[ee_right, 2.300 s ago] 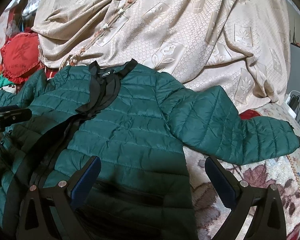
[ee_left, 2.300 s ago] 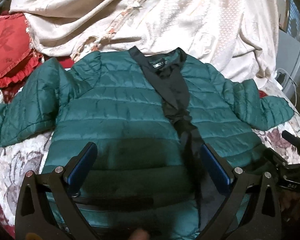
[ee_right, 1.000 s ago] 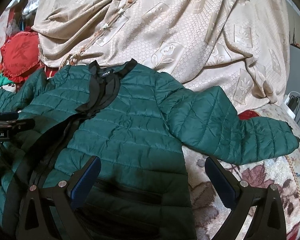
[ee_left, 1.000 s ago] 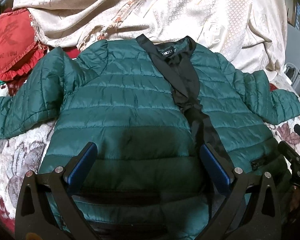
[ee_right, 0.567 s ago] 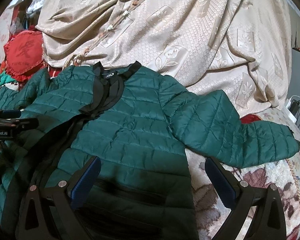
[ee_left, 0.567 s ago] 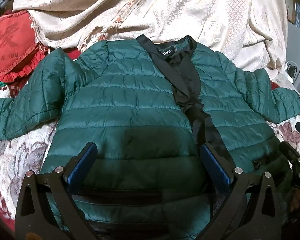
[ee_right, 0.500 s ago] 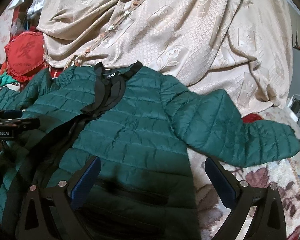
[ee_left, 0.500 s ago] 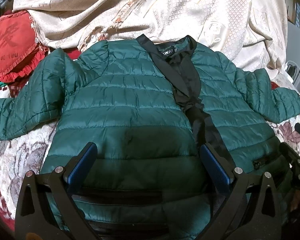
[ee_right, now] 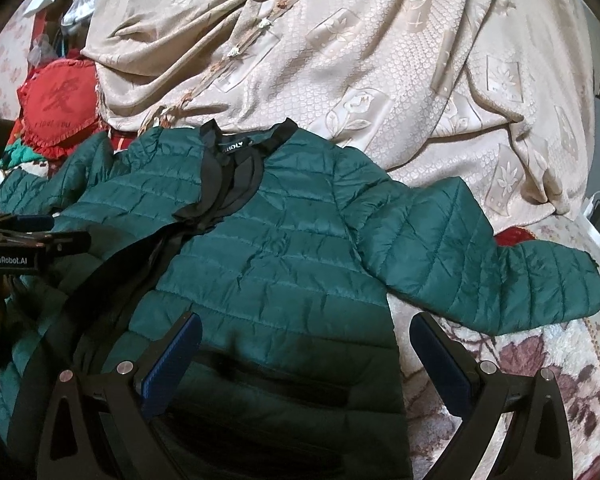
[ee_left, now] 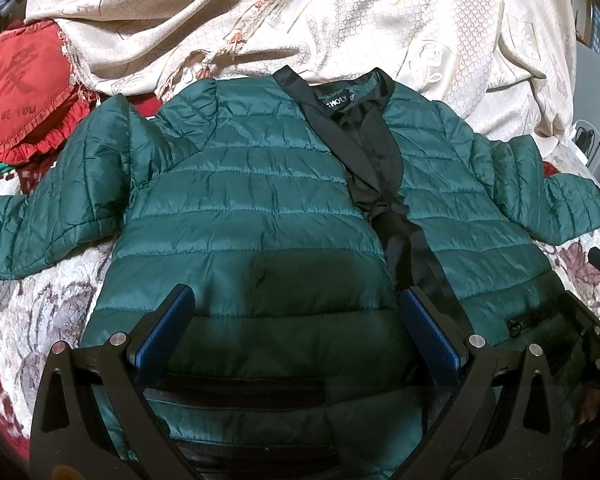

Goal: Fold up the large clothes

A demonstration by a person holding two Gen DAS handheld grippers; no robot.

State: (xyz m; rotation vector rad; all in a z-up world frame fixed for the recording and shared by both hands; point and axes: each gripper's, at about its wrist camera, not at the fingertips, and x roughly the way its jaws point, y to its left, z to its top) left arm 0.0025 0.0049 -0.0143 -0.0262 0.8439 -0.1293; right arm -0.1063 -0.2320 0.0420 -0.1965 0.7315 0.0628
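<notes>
A green quilted jacket (ee_left: 252, 208) is lying front-up and spread out on a floral bedspread (ee_left: 32, 304), its black-trimmed collar (ee_left: 352, 96) pointing toward 12 o'clock and both sleeves reaching outward toward 9 and 3 o'clock. Its black placket (ee_left: 412, 248) is running down from the collar toward 5 o'clock in the left wrist view.

The left gripper (ee_left: 298, 332) is hovering over the jacket's lower hem at 6 o'clock, jaws spread wide and holding nothing, with its 2 blue pads (ee_left: 164, 328) framing the left front panel. The right gripper (ee_right: 304, 360) is likewise released and empty, its jaws straddling the jacket's right side edge: 1 finger is sitting over the green fabric, the other over the bedspread. Whether either is touching the cloth cannot be told.

In the right wrist view the right sleeve (ee_right: 480, 256) is extending toward 3 o'clock, lying flat on the bedspread. A beige patterned blanket (ee_right: 360, 60) is heaped behind the collar at 12 o'clock, and a red frilled cushion (ee_left: 20, 88) is sitting at 10 o'clock, just beside the left shoulder. A white charger with cable (ee_right: 598, 208) is resting at the 3 o'clock edge.
</notes>
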